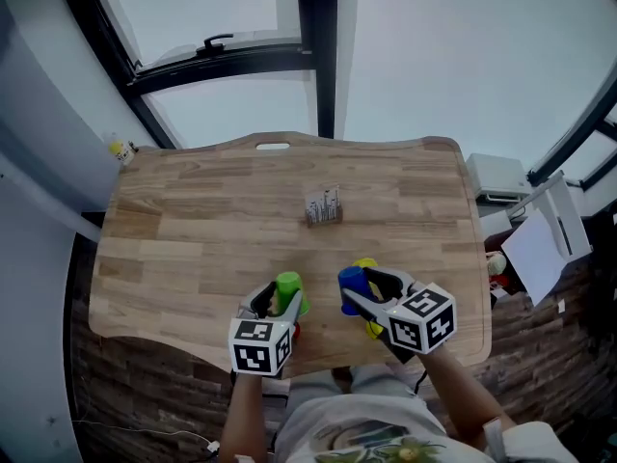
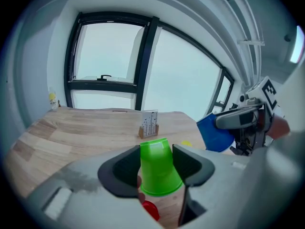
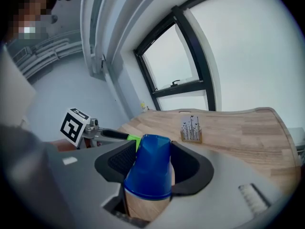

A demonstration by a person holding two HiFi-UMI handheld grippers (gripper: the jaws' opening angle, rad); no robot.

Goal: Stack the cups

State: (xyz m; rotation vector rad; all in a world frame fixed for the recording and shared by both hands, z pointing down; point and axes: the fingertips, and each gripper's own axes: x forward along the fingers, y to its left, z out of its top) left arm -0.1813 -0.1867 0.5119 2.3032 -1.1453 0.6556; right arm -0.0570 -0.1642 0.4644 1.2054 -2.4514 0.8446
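My left gripper (image 1: 280, 295) is shut on a green cup (image 1: 288, 290), held upside down; in the left gripper view the green cup (image 2: 157, 168) fills the gap between the two pads. A red cup (image 2: 150, 209) shows just below it, mostly hidden. Close to the right, my right gripper (image 1: 355, 292) is shut on a blue cup (image 1: 351, 285), also upside down. In the right gripper view the blue cup (image 3: 148, 168) sits between the pads with the green cup (image 3: 135, 140) beyond it at the left. A yellow cup (image 1: 365, 262) peeks out behind the right gripper.
Both grippers hover over the near edge of the wooden table (image 1: 193, 249). A small wooden card holder (image 1: 324, 206) stands at the table's middle. A little bottle (image 1: 120, 149) sits at the far left corner. Windows lie beyond the far edge.
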